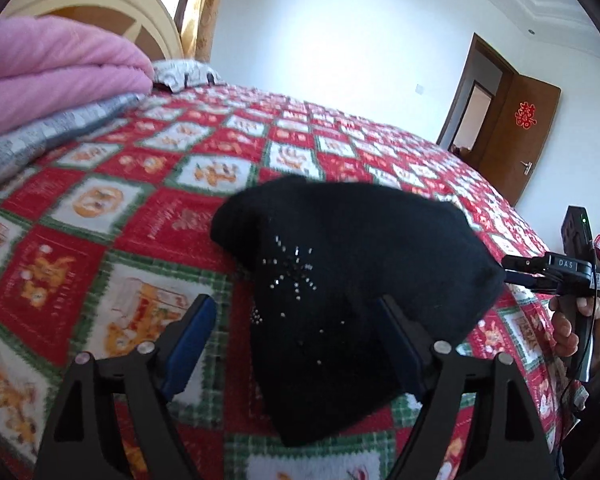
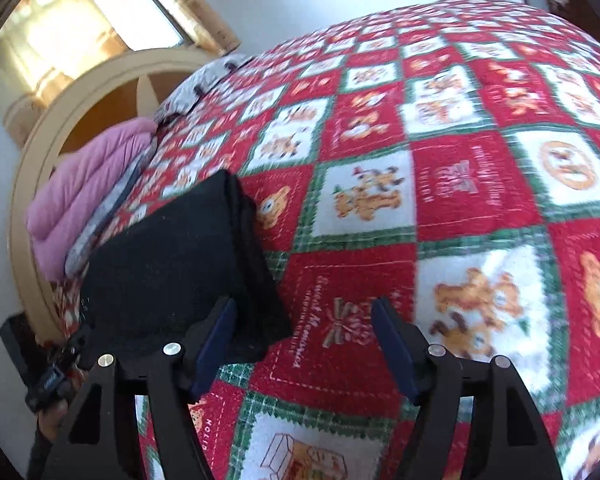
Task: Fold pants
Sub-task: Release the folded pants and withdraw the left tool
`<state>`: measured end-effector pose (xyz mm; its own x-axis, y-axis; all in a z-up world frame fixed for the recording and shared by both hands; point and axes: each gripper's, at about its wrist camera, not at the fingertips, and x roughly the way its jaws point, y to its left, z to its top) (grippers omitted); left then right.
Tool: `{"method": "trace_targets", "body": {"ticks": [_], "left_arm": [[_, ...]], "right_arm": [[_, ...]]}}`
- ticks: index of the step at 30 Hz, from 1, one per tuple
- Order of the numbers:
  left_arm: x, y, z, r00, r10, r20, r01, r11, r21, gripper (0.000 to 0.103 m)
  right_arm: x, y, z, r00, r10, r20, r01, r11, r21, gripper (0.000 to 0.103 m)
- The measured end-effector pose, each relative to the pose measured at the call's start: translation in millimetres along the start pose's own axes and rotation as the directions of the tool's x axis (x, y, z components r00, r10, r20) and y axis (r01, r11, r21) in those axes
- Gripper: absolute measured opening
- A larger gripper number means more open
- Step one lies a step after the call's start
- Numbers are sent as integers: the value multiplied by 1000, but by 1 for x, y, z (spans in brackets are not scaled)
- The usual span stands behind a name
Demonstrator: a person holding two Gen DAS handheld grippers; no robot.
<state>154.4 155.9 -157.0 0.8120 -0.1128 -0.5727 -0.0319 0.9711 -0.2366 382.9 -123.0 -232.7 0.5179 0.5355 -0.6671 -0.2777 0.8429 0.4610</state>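
The black pants [image 1: 352, 280] lie folded in a compact bundle on the red, white and green patterned bedspread [image 1: 100, 240]; small rhinestones show on the top layer. My left gripper [image 1: 300, 312] is open, its jaws wide apart just in front of the bundle, holding nothing. In the right wrist view the folded pants [image 2: 172, 264] lie left of my right gripper [image 2: 304, 320], which is open and empty over the bedspread [image 2: 460, 160]. The right gripper's body [image 1: 560, 270] shows at the pants' right side in the left wrist view.
A folded pink blanket [image 1: 52, 68] on a grey one [image 1: 40, 140] lies at the head of the bed by the cream headboard [image 2: 40, 160]. A brown door [image 1: 516, 132] stands open at the far wall.
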Motion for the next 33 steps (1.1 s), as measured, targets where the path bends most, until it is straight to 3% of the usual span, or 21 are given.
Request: {"method": "trace_targets", "body": {"ticks": [3, 6, 9, 14, 21, 24, 33], "left_arm": [[-19, -2, 5, 998, 46, 47, -45, 999, -27, 93], [-39, -8, 7, 993, 79, 92, -74, 996, -50, 93], [-61, -18, 5, 989, 87, 122, -80, 995, -63, 93], [-94, -48, -6, 983, 126, 131, -128, 992, 8, 99], [-128, -73, -11, 981, 139, 134, -144, 989, 24, 101], [-139, -81, -11, 979, 146, 145, -151, 988, 27, 103], [-150, -98, -12, 978, 125, 168, -136, 989, 57, 103]], "right_arm": [[-19, -4, -4, 998, -26, 57, 24, 999, 43, 71], [-38, 1, -13, 995, -59, 77, 56, 997, 48, 71], [-64, 20, -28, 988, -115, 104, 118, 993, -22, 71], [-120, 62, -65, 972, -151, 180, 182, 968, -170, 71], [-166, 107, -96, 959, -159, 234, 224, 932, -284, 71], [-181, 121, -105, 959, -120, 255, 199, 930, -308, 71], [-206, 134, -113, 945, -103, 311, 206, 925, -320, 72]]}}
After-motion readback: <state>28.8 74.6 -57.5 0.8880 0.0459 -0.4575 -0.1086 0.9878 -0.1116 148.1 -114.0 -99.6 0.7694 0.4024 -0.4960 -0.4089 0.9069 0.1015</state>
